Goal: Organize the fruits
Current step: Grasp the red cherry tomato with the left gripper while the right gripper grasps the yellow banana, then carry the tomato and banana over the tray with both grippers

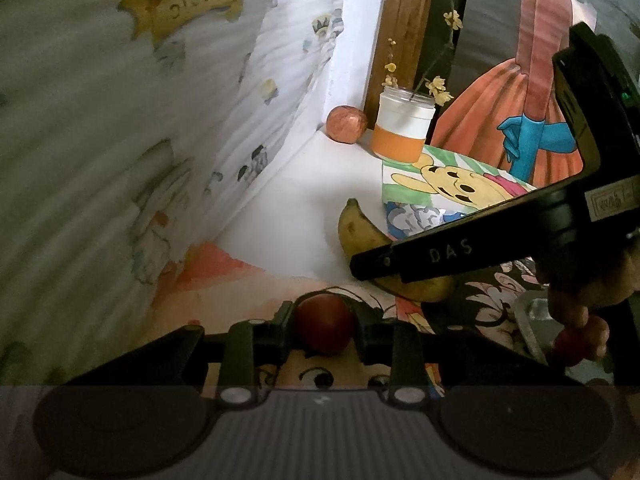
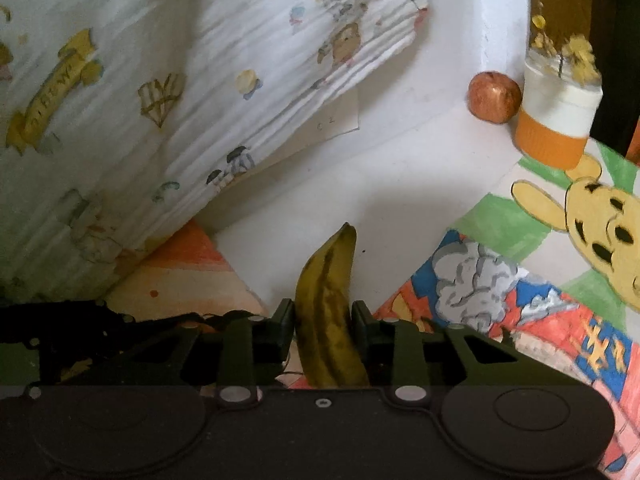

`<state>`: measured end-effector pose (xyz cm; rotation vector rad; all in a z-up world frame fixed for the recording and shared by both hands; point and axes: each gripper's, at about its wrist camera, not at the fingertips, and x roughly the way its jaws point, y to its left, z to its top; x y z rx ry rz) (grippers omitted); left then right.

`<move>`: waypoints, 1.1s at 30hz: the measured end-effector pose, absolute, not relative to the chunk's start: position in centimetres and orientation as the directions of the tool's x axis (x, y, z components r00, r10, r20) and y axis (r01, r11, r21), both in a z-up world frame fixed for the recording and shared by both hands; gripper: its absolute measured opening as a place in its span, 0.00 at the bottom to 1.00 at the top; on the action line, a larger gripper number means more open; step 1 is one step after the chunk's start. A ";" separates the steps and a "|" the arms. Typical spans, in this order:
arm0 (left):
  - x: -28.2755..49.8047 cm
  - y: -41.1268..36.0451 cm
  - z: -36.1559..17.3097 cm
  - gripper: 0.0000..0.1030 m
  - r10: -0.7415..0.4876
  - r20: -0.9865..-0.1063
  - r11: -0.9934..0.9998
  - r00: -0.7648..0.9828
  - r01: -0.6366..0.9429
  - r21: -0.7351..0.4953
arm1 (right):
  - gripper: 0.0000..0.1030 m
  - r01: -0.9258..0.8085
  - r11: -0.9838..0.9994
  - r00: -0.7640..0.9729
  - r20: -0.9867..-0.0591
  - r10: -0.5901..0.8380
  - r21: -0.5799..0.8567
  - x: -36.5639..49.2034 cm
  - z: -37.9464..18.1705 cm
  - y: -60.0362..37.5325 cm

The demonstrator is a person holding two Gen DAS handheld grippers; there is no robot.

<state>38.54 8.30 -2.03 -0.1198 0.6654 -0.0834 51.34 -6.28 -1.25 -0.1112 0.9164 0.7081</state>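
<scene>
With the left tool [image 1: 326,330] clamped on a red fruit [image 1: 323,328] and the right tool [image 2: 323,328] clamped on the banana [image 2: 329,312], both between their tips, lift each straight off the surface [image 2: 360,200] without twisting.

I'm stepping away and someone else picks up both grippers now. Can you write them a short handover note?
Left gripper: shut on a red fruit, low over the painted cloth.
Right gripper: shut on the banana, tip pointing toward the back wall.
Apple: in the far corner, beside the jar with yellow flowers.
Done: both fruits gripped; neither placed anywhere yet.
Left: carry the two held fruits to their place, then fetch the apple. No fruit container clearly shows in these views; only a clear rim by the hand.
</scene>
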 end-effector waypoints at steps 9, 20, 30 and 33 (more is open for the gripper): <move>37.0 7.9 -0.8 0.32 -0.117 -0.607 0.987 0.786 0.023 -0.160 | 0.31 -0.571 0.775 0.398 -0.734 0.551 0.272 49.8 0.4 -8.1; 34.2 5.4 3.0 0.32 -0.114 -0.568 0.988 0.815 0.035 -0.147 | 0.31 -0.535 0.784 0.440 -0.688 0.576 0.314 46.2 4.6 -13.0; 31.5 2.1 5.8 0.32 -0.146 -0.533 0.986 0.834 0.076 -0.151 | 0.31 -0.474 0.816 0.492 -0.668 0.558 0.331 42.3 6.3 -18.8; 30.7 1.0 6.2 0.32 -0.156 -0.529 0.984 0.834 0.085 -0.156 | 0.31 -0.454 0.828 0.508 -0.668 0.544 0.329 41.0 6.6 -20.6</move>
